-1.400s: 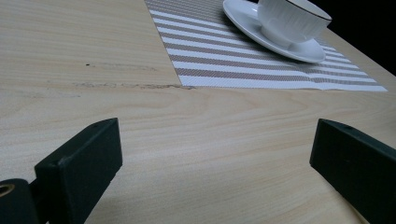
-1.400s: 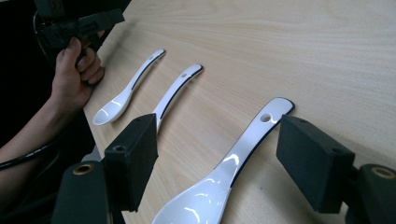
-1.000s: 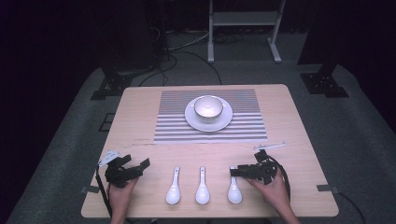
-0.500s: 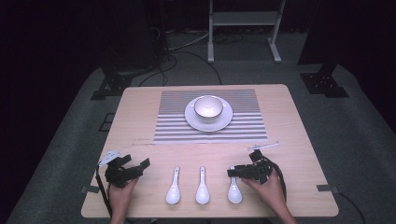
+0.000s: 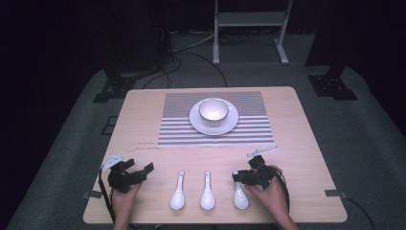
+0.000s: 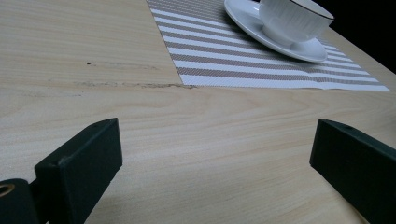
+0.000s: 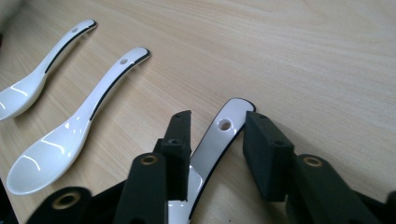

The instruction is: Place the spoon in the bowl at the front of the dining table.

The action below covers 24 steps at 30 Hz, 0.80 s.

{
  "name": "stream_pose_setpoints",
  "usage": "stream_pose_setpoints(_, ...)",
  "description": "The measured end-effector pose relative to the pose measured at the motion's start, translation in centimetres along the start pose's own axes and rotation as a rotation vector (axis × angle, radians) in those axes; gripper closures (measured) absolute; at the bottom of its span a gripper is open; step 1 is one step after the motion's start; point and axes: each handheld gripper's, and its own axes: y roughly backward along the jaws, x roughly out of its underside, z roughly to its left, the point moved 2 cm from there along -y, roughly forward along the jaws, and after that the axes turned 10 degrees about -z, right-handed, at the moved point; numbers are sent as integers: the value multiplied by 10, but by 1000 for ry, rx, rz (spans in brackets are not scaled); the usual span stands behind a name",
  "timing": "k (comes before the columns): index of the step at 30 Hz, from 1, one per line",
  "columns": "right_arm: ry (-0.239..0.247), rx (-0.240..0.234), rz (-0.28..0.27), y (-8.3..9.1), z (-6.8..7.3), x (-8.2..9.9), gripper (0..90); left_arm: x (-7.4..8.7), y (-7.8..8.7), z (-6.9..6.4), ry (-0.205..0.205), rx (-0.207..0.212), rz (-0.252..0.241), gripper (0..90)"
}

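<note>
My right hand-held gripper (image 7: 217,140) at the rightmost glossy white ceramic spoon (image 7: 219,140).
Its jaws have just been closing around the spoon's handle, not yet clamped; left hand-held gripper (image 6: 210,163) gapes apart.

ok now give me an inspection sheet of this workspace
surface: wooden table, scuff line near the striped placemat
job's things: three white ceramic spoons in a row at the near edge; bowl on saucer on the placemat
clutter: thin white stick-like item beyond the rightmost spoon
grippers: left gripper open over bare wood; right gripper fingers have just been closing, rightmost spoon's handle between them, not yet pinched
cables: gripper cables trail back; floor cables
surroundings: grey carpet, white stand
</note>
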Motion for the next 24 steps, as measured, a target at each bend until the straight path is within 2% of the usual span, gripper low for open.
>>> stream_pose_setpoints(5,7,5,9,-1,0,-1,643,0,0,0,-1,-2,1,10)
stream_pose_setpoints(10,20,30,15,-2,4,-2,676,0,0,0,0,-3,2,10)
stream_pose_setpoints(13,11,21,24,-3,4,-2,707,0,0,0,1,-7,2,10)
stream_pose_setpoints(19,23,26,63,-3,5,-5,721,0,0,1,0,-6,4,10)
stream_pose_setpoints(22,33,13,82,-5,5,-5,807,0,0,0,-1,-9,5,10)
stream_pose_setpoints(24,35,14,82,-5,5,-5,805,0,0,0,-1,-9,4,10)
